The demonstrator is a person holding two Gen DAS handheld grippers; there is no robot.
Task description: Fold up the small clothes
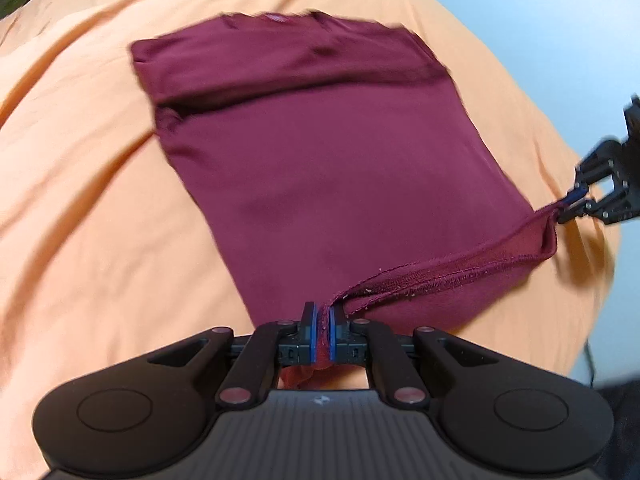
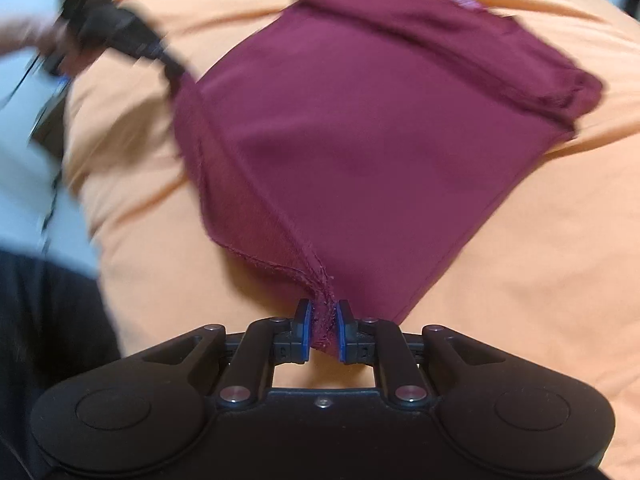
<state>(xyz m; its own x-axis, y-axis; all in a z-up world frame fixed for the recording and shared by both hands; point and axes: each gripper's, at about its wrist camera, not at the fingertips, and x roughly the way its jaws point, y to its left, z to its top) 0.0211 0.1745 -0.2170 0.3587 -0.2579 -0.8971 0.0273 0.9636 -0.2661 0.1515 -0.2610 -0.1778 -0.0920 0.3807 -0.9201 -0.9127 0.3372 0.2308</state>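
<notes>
Shirt [image 1: 320,152]: maroon knit, light, limp, on orange sheet [image 1: 80,200]. Left gripper [image 1: 323,332], right gripper [image 2: 323,332] each pinching hem corner; best hold.

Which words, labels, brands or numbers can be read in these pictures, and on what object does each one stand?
No readable text in either view.
Maroon garment: a small pale patch near its far edge, maybe a neck label, too blurred to read.
Left gripper body: one small embossed emblem, no letters.
</notes>
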